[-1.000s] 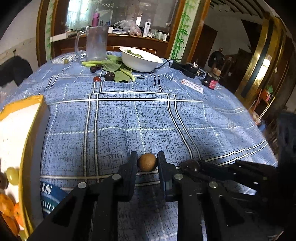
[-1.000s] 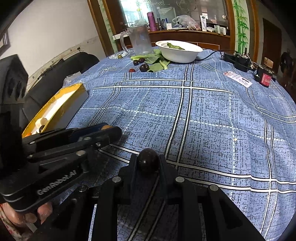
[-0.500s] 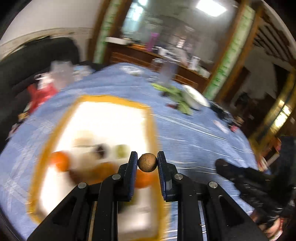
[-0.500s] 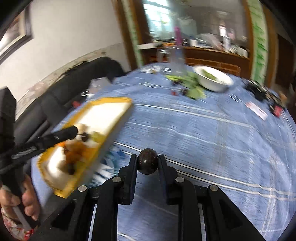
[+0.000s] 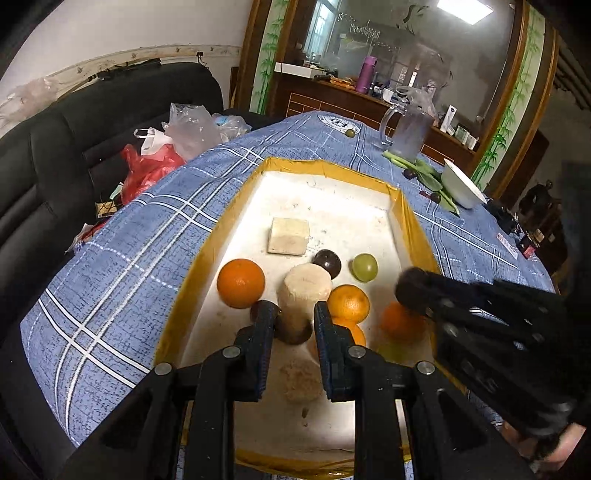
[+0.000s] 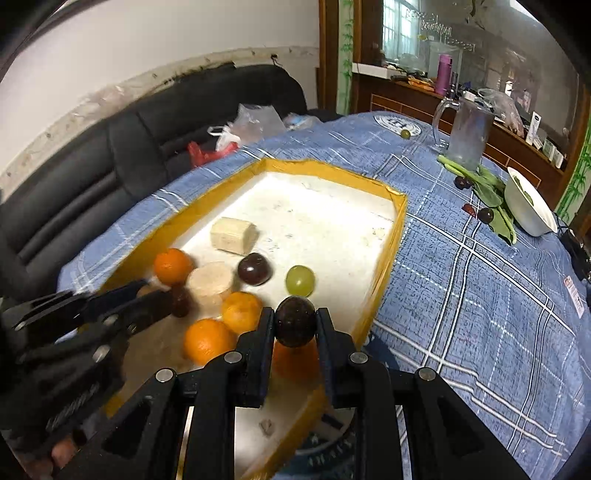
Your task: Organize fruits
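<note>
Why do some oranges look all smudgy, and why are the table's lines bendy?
Right wrist view: the nearest orange is smeared, likely motion blur, while the green grape looks fairly sharp. Left wrist view: the fisheye lens bends the tablecloth lines; a ceiling light glares top right.

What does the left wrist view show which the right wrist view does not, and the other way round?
Only left wrist: a crumbly beige patch on the floor of the yellow-rimmed tray. Only right wrist: the dark round fruit clamped in the right hand-held gripper, and greens inside the white bowl. Both: that tray, oranges, a green grape, a glass jug.
</note>
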A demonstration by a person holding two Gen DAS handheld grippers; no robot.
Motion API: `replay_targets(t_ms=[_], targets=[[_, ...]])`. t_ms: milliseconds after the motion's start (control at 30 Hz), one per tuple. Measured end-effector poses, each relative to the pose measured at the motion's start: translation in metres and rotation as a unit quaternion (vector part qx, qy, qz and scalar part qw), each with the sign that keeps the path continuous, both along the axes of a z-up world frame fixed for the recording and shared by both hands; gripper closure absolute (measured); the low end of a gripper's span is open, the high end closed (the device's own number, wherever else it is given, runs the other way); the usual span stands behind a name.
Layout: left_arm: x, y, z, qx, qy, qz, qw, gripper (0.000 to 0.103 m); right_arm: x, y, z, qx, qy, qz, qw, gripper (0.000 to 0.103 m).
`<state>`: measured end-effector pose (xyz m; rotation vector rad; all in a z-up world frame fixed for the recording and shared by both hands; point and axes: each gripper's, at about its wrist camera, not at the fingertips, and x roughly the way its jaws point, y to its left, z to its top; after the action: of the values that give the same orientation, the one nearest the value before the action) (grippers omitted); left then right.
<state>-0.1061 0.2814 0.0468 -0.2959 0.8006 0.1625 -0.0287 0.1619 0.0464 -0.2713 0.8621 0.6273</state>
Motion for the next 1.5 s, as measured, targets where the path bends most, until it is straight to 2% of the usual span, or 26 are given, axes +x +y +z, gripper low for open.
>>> replay_targets(t_ms=[100,133,333,500,567,667,833,1100,1200,1267,1333,1400,1467,1500], targets=[[-0.002,-0.001,0.002,-0.008,-0.009,0.0,0.9999,0.054,0.012,0.0,-0.004,-0.004,-0.001,-0.02,1.0,0.078],[-0.003,-0.001,0.003,-0.009,-0.013,0.0,0.9999,0.05,0.015,0.001,-0.004,-0.002,0.001,-0.025,1.0,0.078],[-0.007,-0.002,0.01,-0.006,-0.021,-0.001,0.9998,0.037,0.021,-0.006,0.002,0.021,0.01,-0.038,0.999,0.076],[-0.009,-0.004,0.012,-0.004,-0.023,0.003,0.9997,0.028,0.007,-0.021,0.015,0.051,0.001,-0.047,0.998,0.064],[-0.01,-0.008,0.014,0.008,-0.023,0.006,0.9997,0.027,-0.001,-0.028,0.02,0.057,-0.01,-0.051,0.997,0.055],[-0.013,-0.015,0.016,0.018,-0.024,0.004,0.9995,0.027,-0.015,-0.04,0.027,0.067,-0.023,-0.058,0.996,0.047],[-0.019,-0.03,0.023,0.031,-0.03,-0.006,0.999,0.026,-0.035,-0.062,0.03,0.069,-0.047,-0.078,0.993,0.042],[-0.028,-0.054,0.035,0.05,-0.042,-0.02,0.9977,0.021,-0.046,-0.093,0.024,0.081,-0.038,-0.107,0.99,0.04],[-0.033,-0.061,0.04,0.069,-0.052,-0.008,0.9962,0.021,-0.051,-0.104,0.023,0.085,-0.036,-0.118,0.989,0.04],[-0.043,-0.065,0.049,0.097,-0.078,0.024,0.992,0.016,-0.055,-0.109,0.022,0.087,-0.036,-0.121,0.988,0.04],[-0.058,-0.068,0.059,0.124,-0.121,0.059,0.983,0.0,-0.061,-0.112,0.021,0.09,-0.037,-0.121,0.988,0.04],[-0.075,-0.074,0.071,0.148,-0.169,0.09,0.9702,0.0,-0.067,-0.113,0.022,0.089,-0.041,-0.118,0.988,0.04],[-0.084,-0.076,0.079,0.158,-0.189,0.104,0.9635,0.0,-0.074,-0.112,0.023,0.088,-0.047,-0.113,0.989,0.039],[-0.087,-0.077,0.081,0.157,-0.187,0.109,0.9635,0.0,-0.077,-0.111,0.023,0.089,-0.049,-0.11,0.989,0.039]])
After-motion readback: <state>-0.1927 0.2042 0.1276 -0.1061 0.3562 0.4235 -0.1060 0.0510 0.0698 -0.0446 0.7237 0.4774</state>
